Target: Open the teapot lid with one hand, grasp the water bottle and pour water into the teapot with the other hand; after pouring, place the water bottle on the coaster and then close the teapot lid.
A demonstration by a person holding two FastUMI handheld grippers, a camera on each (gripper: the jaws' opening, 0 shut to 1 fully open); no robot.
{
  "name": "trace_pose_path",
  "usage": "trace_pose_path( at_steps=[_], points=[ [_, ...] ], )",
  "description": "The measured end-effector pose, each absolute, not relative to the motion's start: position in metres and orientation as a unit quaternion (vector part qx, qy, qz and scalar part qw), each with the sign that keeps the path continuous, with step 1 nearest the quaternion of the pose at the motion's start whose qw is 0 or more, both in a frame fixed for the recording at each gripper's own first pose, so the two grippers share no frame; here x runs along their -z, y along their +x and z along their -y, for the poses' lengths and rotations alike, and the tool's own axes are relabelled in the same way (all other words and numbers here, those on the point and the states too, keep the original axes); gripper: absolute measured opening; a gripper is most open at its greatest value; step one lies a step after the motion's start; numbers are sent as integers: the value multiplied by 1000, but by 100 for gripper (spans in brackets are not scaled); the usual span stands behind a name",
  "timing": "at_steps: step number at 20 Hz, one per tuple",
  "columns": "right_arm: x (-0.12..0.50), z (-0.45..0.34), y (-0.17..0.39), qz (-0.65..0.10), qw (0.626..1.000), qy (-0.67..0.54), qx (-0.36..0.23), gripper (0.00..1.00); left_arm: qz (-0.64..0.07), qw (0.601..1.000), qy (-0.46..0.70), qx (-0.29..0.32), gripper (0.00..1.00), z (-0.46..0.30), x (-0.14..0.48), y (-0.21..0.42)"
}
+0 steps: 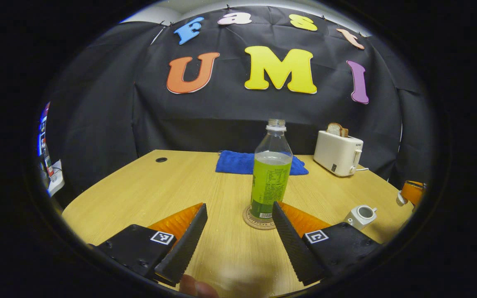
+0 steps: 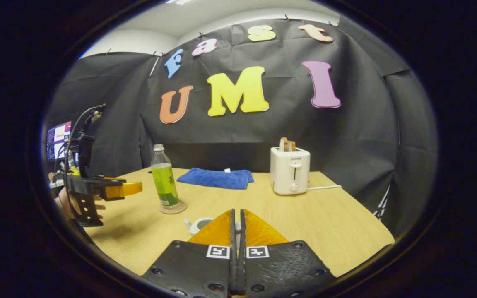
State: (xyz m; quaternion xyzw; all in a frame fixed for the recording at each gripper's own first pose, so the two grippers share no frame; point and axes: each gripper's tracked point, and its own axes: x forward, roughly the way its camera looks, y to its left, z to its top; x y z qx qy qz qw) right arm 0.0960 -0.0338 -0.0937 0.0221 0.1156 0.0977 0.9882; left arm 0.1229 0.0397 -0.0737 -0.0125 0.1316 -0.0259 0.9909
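The left gripper (image 1: 238, 223) is spread wide, apart from the bottle (image 1: 271, 176) standing uncapped on the coaster (image 1: 250, 220), part full of clear liquid; the right gripper (image 2: 237, 223) is pressed together above the teapot (image 1: 360, 216), whose mouth looks open. Judged step: pouring is done; next comes closing the lid, which cannot be made out here.

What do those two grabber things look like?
The left gripper and right gripper have black bolted bodies, wedge-shaped ridged fingers, and a small black-and-white square tag on each side. In the right gripper view, the left one carries a black frame with a looping cable on top.
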Motion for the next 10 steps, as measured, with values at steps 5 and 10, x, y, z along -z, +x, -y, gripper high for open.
trace_pose_path(
  at_steps=[5,10],
  points=[
    [83,-1,118,-103,986,14,-133,0,-106,994,-13,-17,98,-81,60,78],
    [101,-28,132,-113,981,6,-159,0,-92,994,-20,-46,98,-100,50,43]
  ],
)
